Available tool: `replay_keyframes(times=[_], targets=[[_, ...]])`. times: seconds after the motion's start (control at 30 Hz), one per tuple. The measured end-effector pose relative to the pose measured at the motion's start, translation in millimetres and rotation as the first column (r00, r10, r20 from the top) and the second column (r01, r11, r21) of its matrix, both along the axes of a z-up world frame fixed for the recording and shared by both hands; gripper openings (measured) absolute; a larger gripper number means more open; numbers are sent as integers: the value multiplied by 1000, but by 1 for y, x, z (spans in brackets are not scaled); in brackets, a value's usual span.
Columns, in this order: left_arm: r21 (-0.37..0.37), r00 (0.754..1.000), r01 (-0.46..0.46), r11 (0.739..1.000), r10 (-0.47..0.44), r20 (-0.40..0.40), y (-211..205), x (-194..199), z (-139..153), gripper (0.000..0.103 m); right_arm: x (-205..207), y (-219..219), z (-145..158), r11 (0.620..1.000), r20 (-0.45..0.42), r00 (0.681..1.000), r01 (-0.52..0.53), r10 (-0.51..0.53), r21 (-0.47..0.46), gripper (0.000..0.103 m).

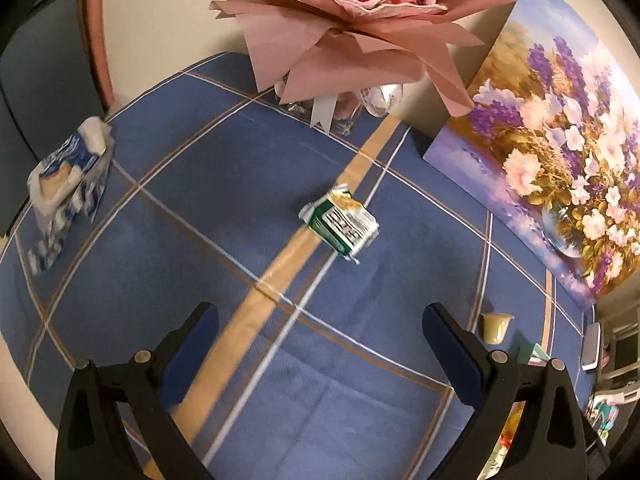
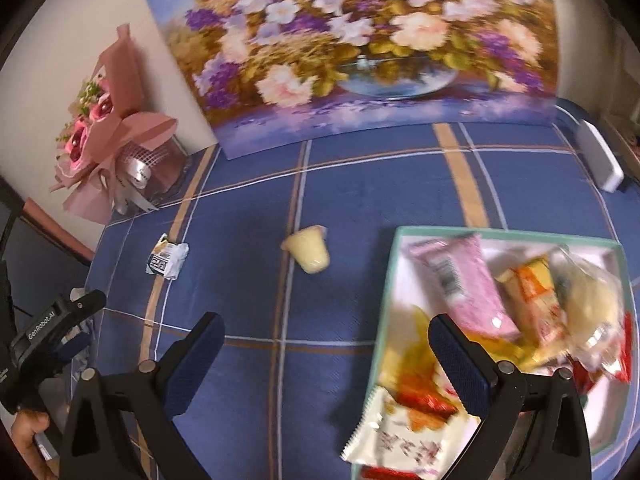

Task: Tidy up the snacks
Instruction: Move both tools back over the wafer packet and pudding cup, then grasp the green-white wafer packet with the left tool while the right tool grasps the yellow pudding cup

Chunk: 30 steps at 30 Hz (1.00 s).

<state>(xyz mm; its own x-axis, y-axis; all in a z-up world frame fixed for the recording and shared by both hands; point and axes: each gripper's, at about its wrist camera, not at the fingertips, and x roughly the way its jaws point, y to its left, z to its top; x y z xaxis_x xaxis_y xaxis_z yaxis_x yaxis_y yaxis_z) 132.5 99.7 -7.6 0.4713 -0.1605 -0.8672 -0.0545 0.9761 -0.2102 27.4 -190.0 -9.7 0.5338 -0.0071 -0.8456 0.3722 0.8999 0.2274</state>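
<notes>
A green and white snack packet (image 1: 341, 222) lies on the blue checked tablecloth, ahead of my open, empty left gripper (image 1: 320, 344). It also shows in the right wrist view (image 2: 167, 257) at the left. A pale yellow jelly cup (image 2: 307, 251) lies on its side mid-table; it also shows in the left wrist view (image 1: 496, 326). My right gripper (image 2: 326, 350) is open and empty, its right finger over the box's left edge. The light green box (image 2: 400, 248) holds several snack packets, with a pink one (image 2: 468, 280) on top.
A pink bouquet (image 1: 352, 20) and a flower painting (image 2: 360, 48) stand at the table's back. A blue and white tissue pack (image 1: 68, 184) lies at the left. A white device (image 2: 602, 156) lies at the right edge. The left gripper's body (image 2: 52, 336) shows at lower left.
</notes>
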Motion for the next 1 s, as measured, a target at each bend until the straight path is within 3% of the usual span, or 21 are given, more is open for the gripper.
replay_keyframes(times=[0.13, 0.27, 0.43, 0.6, 0.83, 1.0], targets=[[-58, 1000, 21, 998, -22, -20, 7, 23, -8, 101, 25, 4, -9, 1000, -16, 999, -31, 31, -6, 103], [-55, 995, 80, 995, -83, -57, -1, 50, -24, 101, 49, 0, -25, 999, -61, 997, -41, 40, -23, 103], [11, 980, 184, 983, -182, -79, -19, 82, -40, 101, 69, -5, -43, 998, -100, 993, -62, 59, -29, 103], [66, 953, 289, 955, -282, -108, -36, 107, -56, 101, 88, -6, -60, 995, -129, 988, -94, 89, -39, 103], [140, 933, 354, 925, -338, -126, -53, 128, -77, 101, 106, -6, -78, 991, -168, 980, -119, 108, -56, 102], [135, 925, 372, 918, -355, -135, -61, 137, -87, 98, 114, -3, -86, 987, -184, 975, -144, 128, -73, 94]])
